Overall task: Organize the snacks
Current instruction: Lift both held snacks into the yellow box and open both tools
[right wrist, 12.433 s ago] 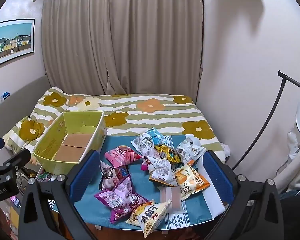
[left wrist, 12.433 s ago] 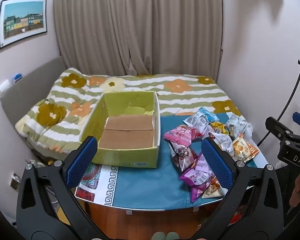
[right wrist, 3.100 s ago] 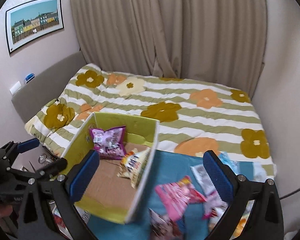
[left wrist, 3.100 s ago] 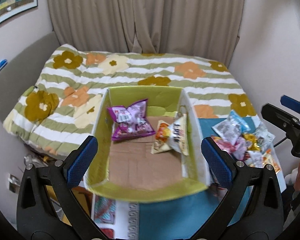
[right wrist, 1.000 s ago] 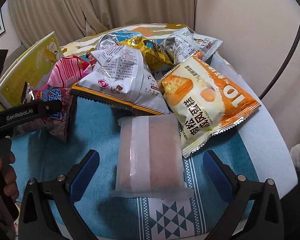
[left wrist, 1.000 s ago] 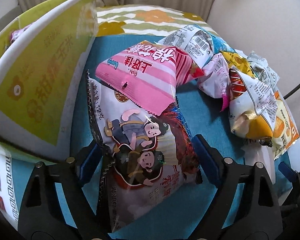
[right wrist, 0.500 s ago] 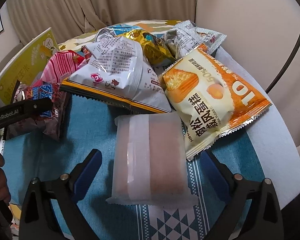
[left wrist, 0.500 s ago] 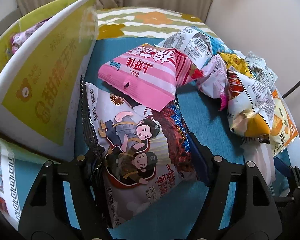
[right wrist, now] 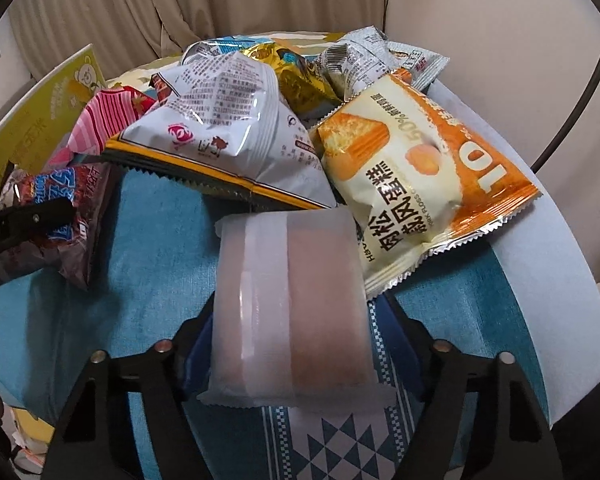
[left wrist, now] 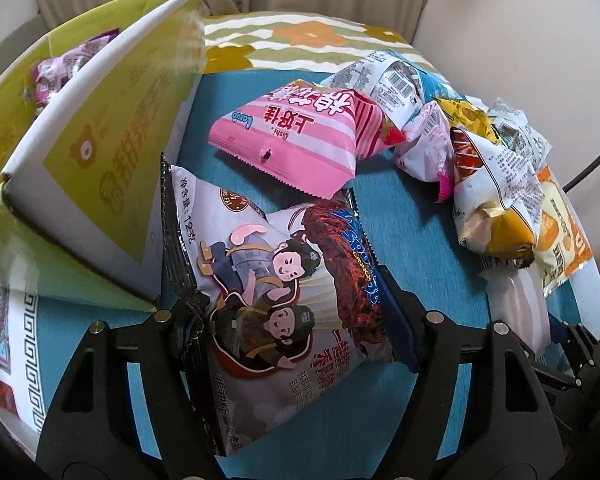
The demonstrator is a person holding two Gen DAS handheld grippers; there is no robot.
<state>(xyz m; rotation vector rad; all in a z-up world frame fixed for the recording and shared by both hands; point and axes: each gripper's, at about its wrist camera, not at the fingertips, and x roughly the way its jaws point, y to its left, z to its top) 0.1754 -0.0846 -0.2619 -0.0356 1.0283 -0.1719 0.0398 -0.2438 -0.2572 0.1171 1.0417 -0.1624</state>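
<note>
Left gripper (left wrist: pixel 288 312) pinching cartoon bag (left wrist: pixel 276 280) at 6 o'clock, right gripper (right wrist: pixel 296 344) pinching frosted pack (right wrist: pixel 292 304) at 6; risk of slippery film slipping loose before box (left wrist: pixel 88 128) at 10.

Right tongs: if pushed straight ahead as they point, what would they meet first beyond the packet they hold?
Probably the crinkled white printed snack bag just past the translucent pinkish packet; depth is unclear.

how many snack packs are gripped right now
2. The left gripper is closed on the cartoon snack bag; the right gripper is closed on the frosted pink pack.
</note>
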